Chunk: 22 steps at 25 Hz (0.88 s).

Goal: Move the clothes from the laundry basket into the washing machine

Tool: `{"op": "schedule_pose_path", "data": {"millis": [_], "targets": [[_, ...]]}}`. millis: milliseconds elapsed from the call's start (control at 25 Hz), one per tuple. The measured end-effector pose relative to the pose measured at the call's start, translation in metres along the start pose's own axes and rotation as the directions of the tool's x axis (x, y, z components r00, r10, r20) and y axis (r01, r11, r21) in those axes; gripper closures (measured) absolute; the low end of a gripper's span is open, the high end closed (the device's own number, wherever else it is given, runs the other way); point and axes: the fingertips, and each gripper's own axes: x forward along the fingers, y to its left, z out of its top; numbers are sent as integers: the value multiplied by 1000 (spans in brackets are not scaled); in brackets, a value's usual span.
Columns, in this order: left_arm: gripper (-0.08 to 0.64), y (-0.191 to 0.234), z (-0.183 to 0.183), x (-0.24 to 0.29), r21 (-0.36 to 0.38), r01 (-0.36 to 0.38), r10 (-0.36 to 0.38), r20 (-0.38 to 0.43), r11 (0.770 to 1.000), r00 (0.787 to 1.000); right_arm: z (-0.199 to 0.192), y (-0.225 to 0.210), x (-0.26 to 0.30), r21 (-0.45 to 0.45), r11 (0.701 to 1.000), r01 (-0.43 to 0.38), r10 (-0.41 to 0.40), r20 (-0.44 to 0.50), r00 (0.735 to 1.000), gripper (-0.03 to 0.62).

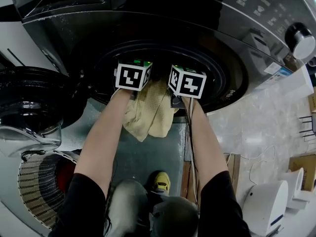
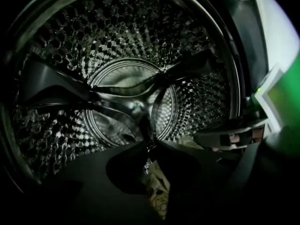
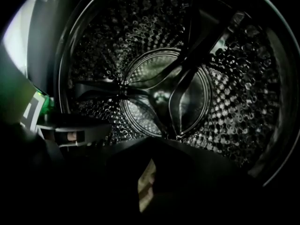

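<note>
A pale yellow cloth (image 1: pixel 150 112) hangs out of the washing machine's round opening (image 1: pixel 232 78), held up between my two grippers. In the head view only their marker cubes show, left (image 1: pixel 133 75) and right (image 1: pixel 187 81); the jaws reach into the dark drum. In the left gripper view my left gripper (image 2: pixel 149 145) is shut, with a strip of the cloth (image 2: pixel 158 197) pinched between its jaws. My right gripper (image 3: pixel 161 139) is likewise shut on a sliver of the cloth (image 3: pixel 146 184). Both point at the perforated steel drum (image 2: pixel 117 78).
The open washer door (image 1: pixel 29 98) stands at the left. The slatted laundry basket (image 1: pixel 42 191) sits below it with a red garment (image 1: pixel 65 174) inside. A white appliance (image 1: pixel 264 204) and cables lie on the floor at the right. My yellow shoe (image 1: pixel 161 181) is beneath the cloth.
</note>
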Motion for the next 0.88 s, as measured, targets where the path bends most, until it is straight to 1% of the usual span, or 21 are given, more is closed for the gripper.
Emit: {"op": "schedule_pose_path", "data": {"millis": [40,80,160,400,520,720,880], "targets": [[506,0,-2,-1,-5,-2,2,-5,1000,1000,-1,1,0,-5,1000,-1,1,-8,1000,588],[549,0,-3,-1,-9,-1,1,-11,1000,1000,-3,3,-1,-12,1000,-4,3,-18,1000,588],[549,-1,-6,-3,-17,4,-4,-25,1000,1000,-6,6,-2,-17,1000,-11,11,-36,999,588],[549,-4,-10,-11,-48,10,-12,-43,999,999,-11,11,-10,12,1000,-17,17,-54,998,588],[549,-6,-12,-19,-72,18,-20,-32,997,999,-5,18,-19,13,999,-30,31,-25,999,588],[549,-11,-12,-34,-88,28,-29,-13,996,1000,-10,25,-32,16,999,-47,48,-32,998,588],[549,-17,-10,-43,-62,35,-36,-20,997,999,-15,30,-40,25,998,-66,67,-41,997,588]]}}
